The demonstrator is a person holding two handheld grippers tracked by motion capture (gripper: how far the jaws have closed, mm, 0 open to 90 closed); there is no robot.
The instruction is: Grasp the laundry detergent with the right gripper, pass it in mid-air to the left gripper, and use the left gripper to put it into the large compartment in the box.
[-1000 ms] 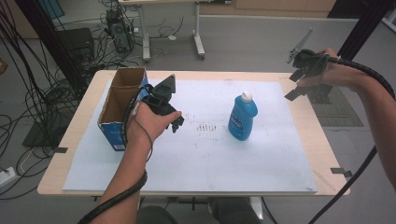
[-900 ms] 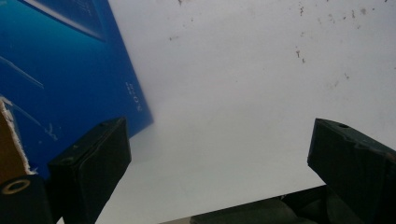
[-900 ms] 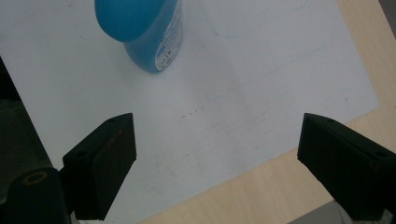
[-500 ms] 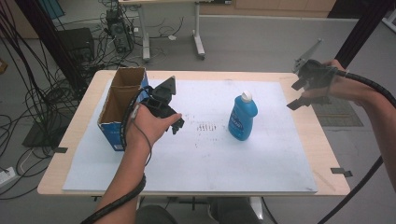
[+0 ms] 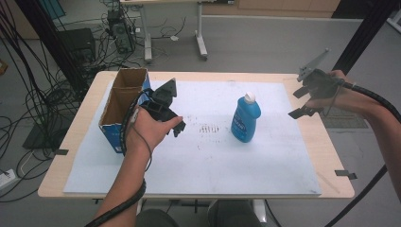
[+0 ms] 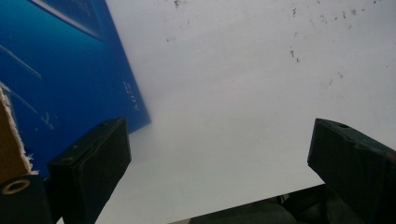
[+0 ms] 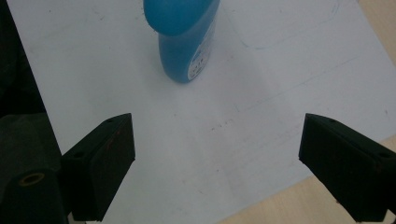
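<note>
Bottle [image 5: 246, 118] stands upright mid-tabletop, right of centre; my right tool [image 5: 303, 100] hangs wide open and empty near the right edge, approach step, next lower and close in around its body; left tool [image 5: 174, 126] open beside box [image 5: 124, 106].

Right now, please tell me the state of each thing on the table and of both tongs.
Blue bottle: upright, white cap on, untouched.
Cardboard box: open at the top, standing on the white sheet.
Left tongs: open, empty, beside the box.
Right tongs: open, empty, apart from the bottle.
</note>
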